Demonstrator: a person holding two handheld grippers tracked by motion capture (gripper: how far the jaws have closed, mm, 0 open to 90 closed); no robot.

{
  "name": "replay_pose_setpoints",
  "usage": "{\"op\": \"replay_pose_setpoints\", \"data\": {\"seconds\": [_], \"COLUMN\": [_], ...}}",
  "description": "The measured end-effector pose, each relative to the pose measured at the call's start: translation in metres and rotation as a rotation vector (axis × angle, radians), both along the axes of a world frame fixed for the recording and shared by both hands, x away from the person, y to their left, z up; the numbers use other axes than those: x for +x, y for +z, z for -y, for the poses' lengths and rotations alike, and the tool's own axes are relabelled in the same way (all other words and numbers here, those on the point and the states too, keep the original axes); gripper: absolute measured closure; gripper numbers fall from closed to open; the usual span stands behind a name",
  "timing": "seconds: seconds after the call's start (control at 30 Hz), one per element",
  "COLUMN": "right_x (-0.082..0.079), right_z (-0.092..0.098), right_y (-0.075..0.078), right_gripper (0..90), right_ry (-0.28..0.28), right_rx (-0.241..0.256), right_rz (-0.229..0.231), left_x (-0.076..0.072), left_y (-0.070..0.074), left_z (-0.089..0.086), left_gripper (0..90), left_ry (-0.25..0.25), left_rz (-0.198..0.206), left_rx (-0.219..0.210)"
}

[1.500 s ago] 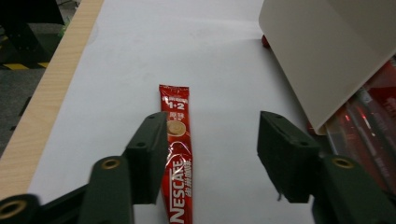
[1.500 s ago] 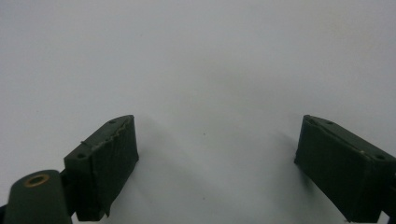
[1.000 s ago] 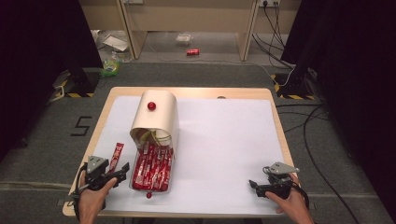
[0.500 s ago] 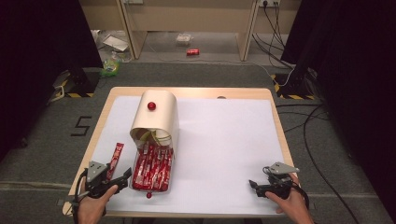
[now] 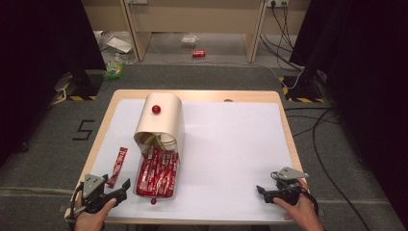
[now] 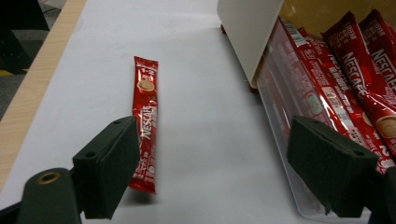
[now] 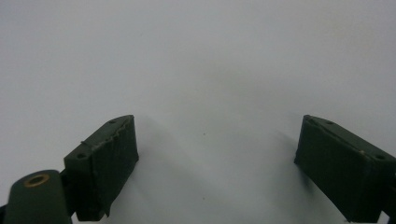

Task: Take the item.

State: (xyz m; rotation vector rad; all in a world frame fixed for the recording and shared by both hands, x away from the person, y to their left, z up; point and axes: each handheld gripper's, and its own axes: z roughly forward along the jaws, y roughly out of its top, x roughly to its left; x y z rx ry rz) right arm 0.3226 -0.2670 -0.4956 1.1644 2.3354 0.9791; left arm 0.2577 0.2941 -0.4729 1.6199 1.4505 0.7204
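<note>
A single red Nescafe sachet (image 5: 118,166) lies on the white sheet, left of a clear tray (image 5: 140,192) packed with several like sachets (image 5: 157,172). A cream rounded cover (image 5: 161,120) with a red knob (image 5: 155,109) stands over the tray's far end. My left gripper (image 5: 122,190) is open near the front left corner, just short of the loose sachet. In the left gripper view the sachet (image 6: 145,116) runs past the left jaw, the tray's sachets (image 6: 336,70) past the right one, and the gripper (image 6: 215,140) holds nothing. My right gripper (image 5: 262,191) stands open over bare sheet (image 7: 217,135).
The white sheet (image 5: 231,144) covers most of the wooden table (image 5: 202,95), with wide free room at the middle and right. The table's left edge (image 6: 32,88) runs close to the loose sachet. Cables and litter lie on the floor beyond the table.
My left gripper has drawn back a little toward the table's front edge. The right gripper, the sachets and the cover have not moved.
</note>
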Motion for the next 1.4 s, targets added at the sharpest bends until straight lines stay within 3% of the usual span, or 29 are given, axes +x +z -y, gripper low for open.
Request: {"op": "replay_pose_setpoints", "data": {"seconds": [0.77, 1.4], "right_x": [0.000, 0.000], "right_z": [0.000, 0.000], "right_y": [0.000, 0.000], "right_gripper": [13.1, 13.0], "right_ry": [-0.001, 0.001], "right_rx": [0.001, 0.001], "right_rz": [0.000, 0.001], "left_x": [-0.025, -0.044], "left_y": [-0.002, -0.014], "left_z": [-0.002, 0.008], "left_gripper": [16.6, 16.5], "left_ry": [0.017, -0.016], "left_rz": [0.022, 0.013], "left_rx": [0.000, -0.003]}}
